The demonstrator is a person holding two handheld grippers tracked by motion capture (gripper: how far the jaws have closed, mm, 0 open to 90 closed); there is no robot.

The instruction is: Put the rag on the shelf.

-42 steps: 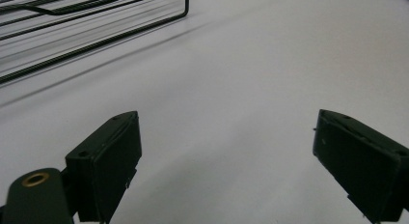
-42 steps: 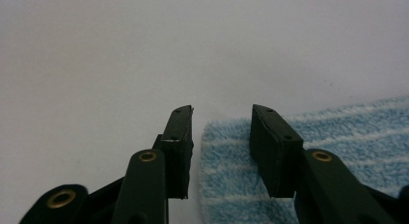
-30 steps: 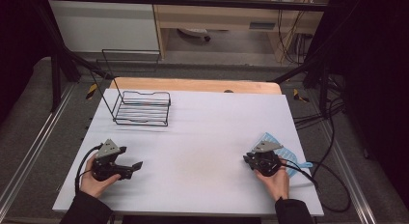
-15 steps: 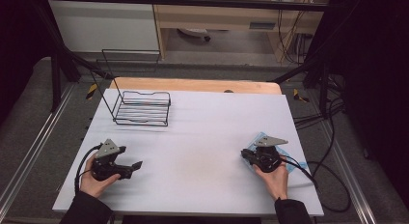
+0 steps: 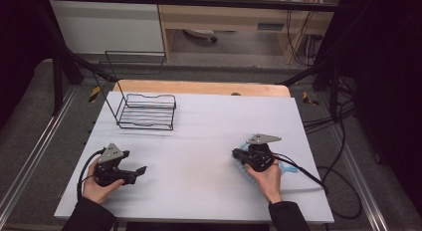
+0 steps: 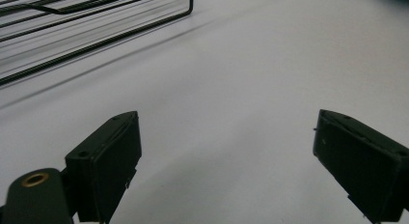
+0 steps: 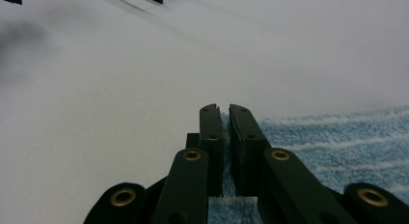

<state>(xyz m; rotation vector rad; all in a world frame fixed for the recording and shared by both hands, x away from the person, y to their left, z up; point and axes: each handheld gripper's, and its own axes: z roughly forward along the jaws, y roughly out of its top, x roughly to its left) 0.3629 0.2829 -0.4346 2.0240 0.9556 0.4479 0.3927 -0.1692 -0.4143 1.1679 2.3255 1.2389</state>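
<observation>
A light blue striped cloth (image 5: pixel 287 167) lies at the front right of the white table (image 5: pixel 209 126). My right gripper (image 5: pixel 236 154) sits over its left edge, held by a hand. In the right gripper view the jaws of that gripper (image 7: pixel 224 110) stand almost together, with the cloth (image 7: pixel 337 137) pinched in the narrow gap. My left gripper (image 5: pixel 139 173) rests at the front left in the other hand, pointing right. Its jaws (image 6: pixel 226 122) stand wide apart over bare table.
A black wire basket (image 5: pixel 147 111) stands at the back left of the table, and its lower wires (image 6: pixel 72 21) show ahead of the left gripper. A wooden strip (image 5: pixel 199 87) runs along the far edge. Cables trail off the right side.
My right gripper has risen a little and moved left and away from the person, taking the cloth's edge with it. The left gripper has stayed put.
</observation>
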